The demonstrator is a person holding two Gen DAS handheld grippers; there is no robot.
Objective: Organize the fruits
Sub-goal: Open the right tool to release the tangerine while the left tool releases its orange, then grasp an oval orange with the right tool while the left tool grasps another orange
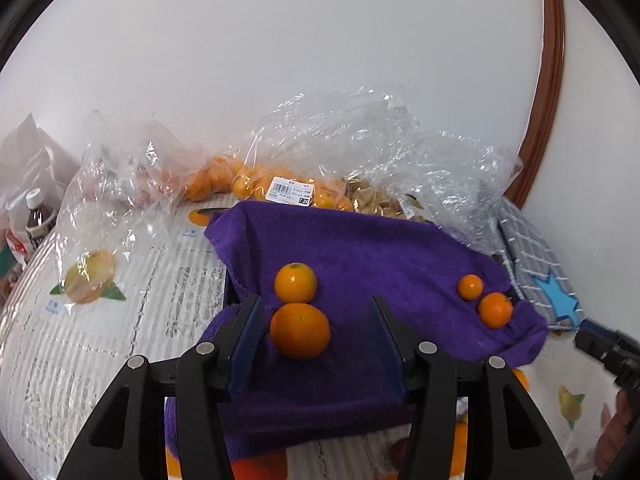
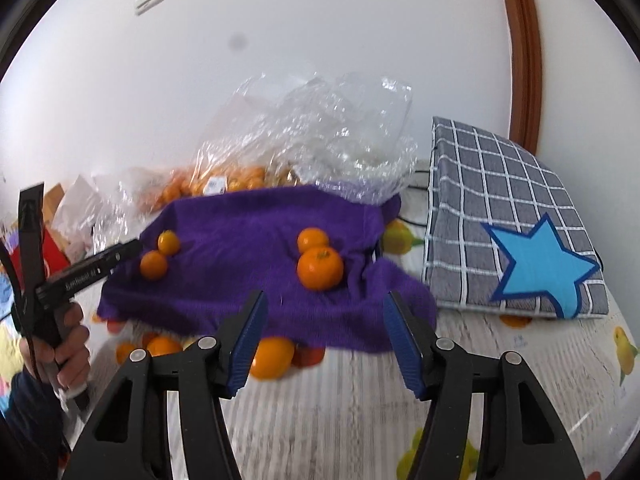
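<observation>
A purple towel point(image 1: 360, 248) point(image 2: 248, 220) lies over a tray on the table. Two pairs of oranges rest on it: a large orange point(image 1: 300, 330) touching a smaller one point(image 1: 295, 282), and two small ones point(image 1: 470, 287) point(image 1: 495, 309) at the right. In the right wrist view the pairs sit left point(image 2: 153, 265) and middle point(image 2: 320, 267). My left gripper point(image 1: 316, 336) is open, the large orange just inside its left finger. My right gripper point(image 2: 326, 332) is open and empty, short of the towel's near edge. A clear bag of oranges point(image 1: 256, 184) point(image 2: 224, 184) lies behind.
Crumpled clear plastic bags point(image 1: 400, 152) stand against the white wall. A grey checked cloth with a blue star point(image 2: 516, 236) lies at the right. Bottles point(image 1: 38, 216) stand at the far left. The fruit-print tablecloth point(image 2: 360, 400) covers the table. The left gripper's handle and hand point(image 2: 60, 300) show at left.
</observation>
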